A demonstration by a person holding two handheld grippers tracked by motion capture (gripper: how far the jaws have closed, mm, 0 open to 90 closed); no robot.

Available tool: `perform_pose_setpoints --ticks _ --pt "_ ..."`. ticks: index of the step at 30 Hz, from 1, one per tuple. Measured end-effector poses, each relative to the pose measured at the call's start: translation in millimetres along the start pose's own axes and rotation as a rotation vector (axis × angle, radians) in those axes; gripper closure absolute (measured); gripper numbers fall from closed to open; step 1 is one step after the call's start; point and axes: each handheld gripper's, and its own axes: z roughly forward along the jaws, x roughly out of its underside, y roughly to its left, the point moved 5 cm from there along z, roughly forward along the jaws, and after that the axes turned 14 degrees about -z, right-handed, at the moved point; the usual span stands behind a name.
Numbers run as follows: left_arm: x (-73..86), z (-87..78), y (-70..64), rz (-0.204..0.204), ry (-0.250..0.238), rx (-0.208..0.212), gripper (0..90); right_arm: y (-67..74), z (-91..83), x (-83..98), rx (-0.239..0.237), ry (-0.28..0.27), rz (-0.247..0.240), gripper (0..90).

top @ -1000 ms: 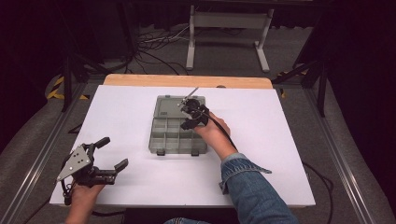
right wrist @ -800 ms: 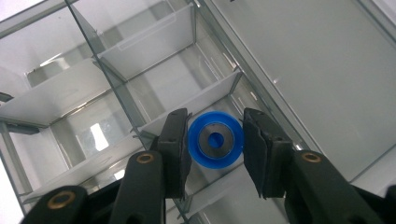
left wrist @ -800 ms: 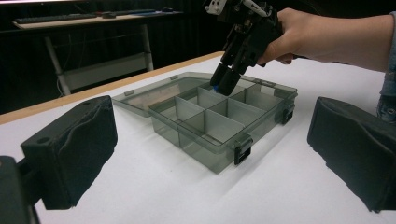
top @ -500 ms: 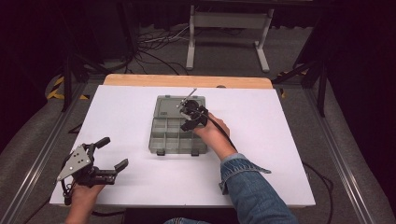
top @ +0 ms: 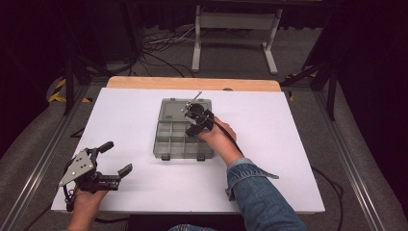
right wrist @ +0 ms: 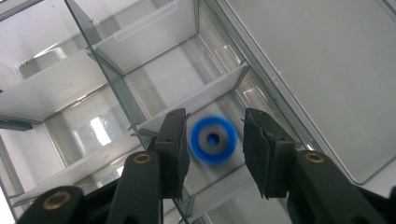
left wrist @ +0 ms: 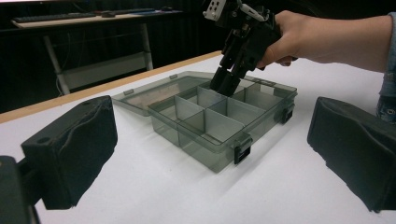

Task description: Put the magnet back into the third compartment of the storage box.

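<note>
A smoky grey organizer box (top: 169, 144) with several compartments lies open mid-table, its lid (top: 178, 107) flat behind it. My right gripper (top: 192, 128) dips steeply into a far-row compartment, as the left gripper view confirms (left wrist: 225, 84). In the right gripper view its jaws (right wrist: 214, 122) stand open on either side of a blurred blue ring (right wrist: 213, 139), apart from both pads, over the compartment floor. My left gripper (top: 118, 157) rests open near the table's front left corner, with nothing between its pads (left wrist: 70, 149), facing the box (left wrist: 210, 126).
White table top (top: 288, 144) with a wooden strip along the far edge (top: 192, 83). Cables and a metal stand lie on the dark floor beyond. The box's front latches (left wrist: 242, 151) face the left gripper.
</note>
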Motion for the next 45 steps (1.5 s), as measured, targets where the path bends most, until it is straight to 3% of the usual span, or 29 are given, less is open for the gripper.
perform_pose_setpoints --ticks 9,21,26,39,45 --pt "-0.1 0.1 0.0 -0.001 -0.001 0.001 2.3 -0.1 -7.7 -0.5 0.013 -0.018 -0.002 53.0" --pt "-0.3 2.1 -0.4 -0.002 -0.004 0.003 2.3 4.0 -44.5 -0.6 0.060 -0.101 0.001 29.5" --pt "-0.5 2.2 -0.7 0.000 -0.001 0.005 2.3 6.8 -60.8 -0.3 0.066 -0.147 -0.013 25.7" --pt "-0.6 2.0 -0.7 -0.002 -0.003 0.007 2.3 15.9 -84.0 6.1 0.062 -0.174 -0.028 19.5" --pt "-0.6 2.1 -0.8 -0.002 -0.005 0.006 2.3 17.4 -97.3 17.4 0.083 -0.212 -0.021 15.6"
